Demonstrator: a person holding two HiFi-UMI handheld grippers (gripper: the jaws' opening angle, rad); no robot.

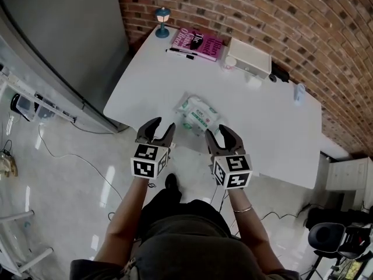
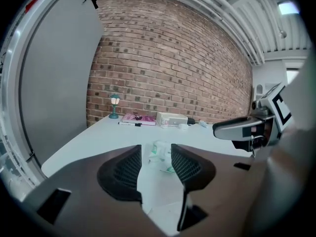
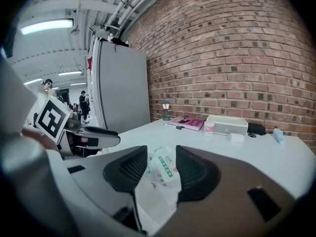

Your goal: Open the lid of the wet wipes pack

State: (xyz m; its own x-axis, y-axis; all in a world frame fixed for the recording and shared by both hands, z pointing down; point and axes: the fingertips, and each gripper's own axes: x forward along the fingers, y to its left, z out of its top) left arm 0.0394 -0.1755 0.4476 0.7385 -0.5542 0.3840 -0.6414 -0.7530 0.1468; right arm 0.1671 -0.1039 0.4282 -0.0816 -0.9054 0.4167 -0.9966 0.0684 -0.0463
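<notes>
A white and green wet wipes pack [image 1: 198, 115] lies flat on the white table [image 1: 262, 133], near its front edge. The left gripper [image 1: 156, 131] hovers just short of the pack on its left side, jaws apart, nothing between them. The right gripper [image 1: 224, 137] hovers at the pack's front right, also spread and empty. Seen from the left gripper [image 2: 155, 163], the pack [image 2: 160, 151] shows beyond the gap between the jaws. In the right gripper view the pack [image 3: 165, 168] lies ahead between the jaws of the right gripper [image 3: 162, 172], untouched.
At the table's far edge by the brick wall stand a small blue lamp [image 1: 162, 21], a pink book [image 1: 201, 42] with a black pen [image 1: 182, 52], a white box [image 1: 249, 58] and a small bottle [image 1: 298, 92]. A grey panel [image 1: 64, 34] stands left.
</notes>
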